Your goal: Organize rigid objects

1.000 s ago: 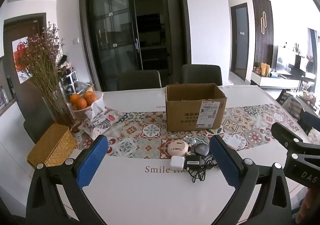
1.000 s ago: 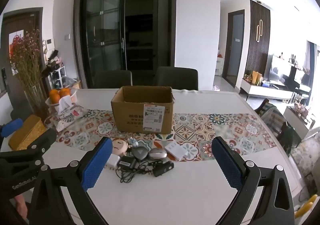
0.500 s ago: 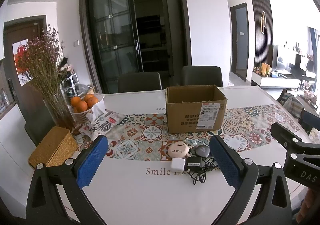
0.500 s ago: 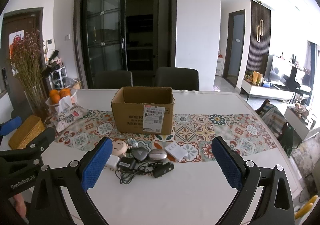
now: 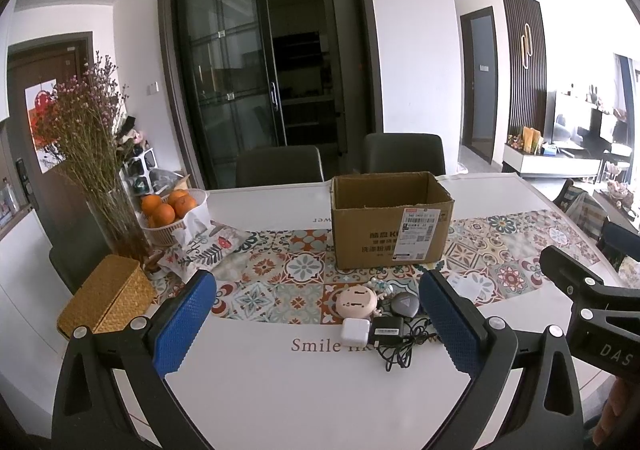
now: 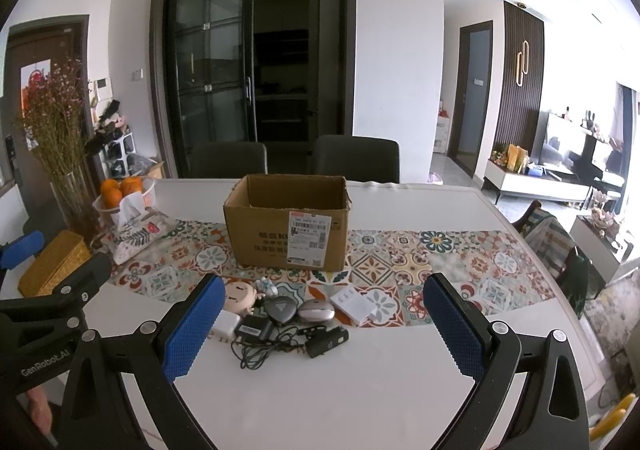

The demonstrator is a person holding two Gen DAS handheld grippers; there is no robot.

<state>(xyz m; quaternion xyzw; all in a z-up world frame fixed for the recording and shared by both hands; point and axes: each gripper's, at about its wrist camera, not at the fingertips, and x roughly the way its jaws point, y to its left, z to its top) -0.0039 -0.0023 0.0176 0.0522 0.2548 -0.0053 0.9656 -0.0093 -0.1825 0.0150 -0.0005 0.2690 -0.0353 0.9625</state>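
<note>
left gripper (image 5: 318, 324) fingers apart, holding nothing | right gripper (image 6: 324, 326) fingers apart, holding nothing | cardboard box (image 6: 289, 225) open, upright on surface (image 6: 360, 382) | small gadgets (image 6: 280, 316) clustered just in front of box, between it and both grippers

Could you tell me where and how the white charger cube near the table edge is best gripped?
Grip the white charger cube across its flat left and right faces, probably from above with the left gripper; the black adapter sits against its right side, so clearance there is tight.
</note>
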